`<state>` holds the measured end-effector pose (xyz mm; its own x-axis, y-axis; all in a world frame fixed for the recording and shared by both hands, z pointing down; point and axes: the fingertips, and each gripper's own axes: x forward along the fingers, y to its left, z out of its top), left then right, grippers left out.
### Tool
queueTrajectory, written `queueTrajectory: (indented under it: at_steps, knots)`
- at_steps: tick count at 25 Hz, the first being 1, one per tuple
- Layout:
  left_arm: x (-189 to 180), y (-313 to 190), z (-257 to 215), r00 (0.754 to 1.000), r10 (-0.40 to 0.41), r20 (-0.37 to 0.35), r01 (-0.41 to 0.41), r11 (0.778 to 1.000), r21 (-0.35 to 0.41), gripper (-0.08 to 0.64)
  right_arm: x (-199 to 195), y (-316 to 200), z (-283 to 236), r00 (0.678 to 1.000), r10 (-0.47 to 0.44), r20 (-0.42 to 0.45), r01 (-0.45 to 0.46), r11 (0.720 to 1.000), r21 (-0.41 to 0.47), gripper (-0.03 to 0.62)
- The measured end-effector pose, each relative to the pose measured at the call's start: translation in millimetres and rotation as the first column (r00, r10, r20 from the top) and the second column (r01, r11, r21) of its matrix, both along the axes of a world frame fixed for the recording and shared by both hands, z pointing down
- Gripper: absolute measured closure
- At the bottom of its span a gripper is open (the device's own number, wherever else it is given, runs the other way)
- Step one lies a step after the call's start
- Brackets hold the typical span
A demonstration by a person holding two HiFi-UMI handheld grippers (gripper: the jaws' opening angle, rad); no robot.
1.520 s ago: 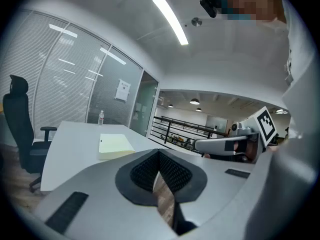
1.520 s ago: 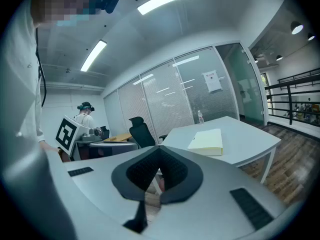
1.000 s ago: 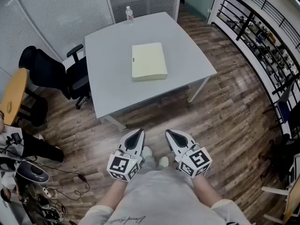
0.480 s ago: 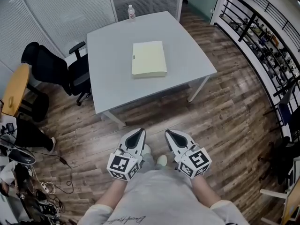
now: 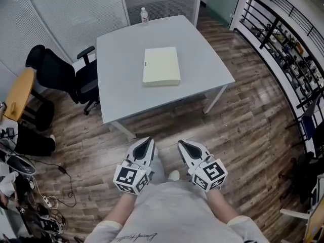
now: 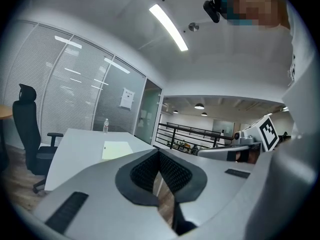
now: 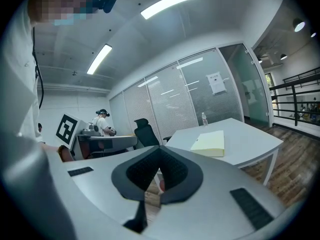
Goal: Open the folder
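The tabletop [image 5: 126, 85] is smooth, matt grey; the folder [image 5: 161, 66] on it looks like matt pale-yellow card. The floor [image 5: 243, 120] is dark wood planking, faintly glossy. The left hand-held gripper [image 5: 147, 143] and right hand-held gripper [image 5: 183, 146] have smooth grey plastic shells and ribbed black pads [image 6: 142, 172].

Clear floor [image 5: 164, 128] to table [image 5: 121, 87]; bottle [image 5: 145, 15] beyond folder [image 5: 161, 66], chair [image 5: 61, 77] leftward.

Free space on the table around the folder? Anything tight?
Table bare on all sides of the folder: broad strips to its left toward the office chair, to its right, and along the near edge. Only a water bottle stands at the far edge. Crowded: cables on the floor at left.
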<state>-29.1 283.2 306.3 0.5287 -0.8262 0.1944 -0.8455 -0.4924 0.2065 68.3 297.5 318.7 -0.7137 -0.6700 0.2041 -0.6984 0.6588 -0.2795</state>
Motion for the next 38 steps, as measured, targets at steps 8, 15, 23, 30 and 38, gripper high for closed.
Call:
queueTrajectory:
  at_steps: [8,15,23,30,38]
  knots:
    - [-10,-43,6,1.0,-0.004,-0.029,0.004,1.0,0.0,0.551,-9,-39,8,1.0,-0.004,-0.015,0.003,1.0,-0.009,0.575]
    - [-31,-113,14,0.999,0.031,-0.025,-0.031,0.999,-0.009,0.551,-28,-108,16,1.0,0.021,-0.019,-0.022,0.999,-0.024,0.575]
    - [-55,-205,9,0.996,0.092,-0.011,-0.092,0.996,0.015,0.551,-57,-198,15,0.998,0.058,-0.025,-0.059,0.998,-0.009,0.575]
    - [-80,-260,8,0.991,0.136,-0.009,-0.135,0.991,0.012,0.551,-82,-253,10,0.995,0.092,-0.039,-0.092,0.996,0.001,0.575]
    - [-80,-285,15,0.989,0.149,-0.018,-0.15,0.989,-0.011,0.551,-86,-280,10,0.993,0.106,-0.057,-0.107,0.994,-0.005,0.575]
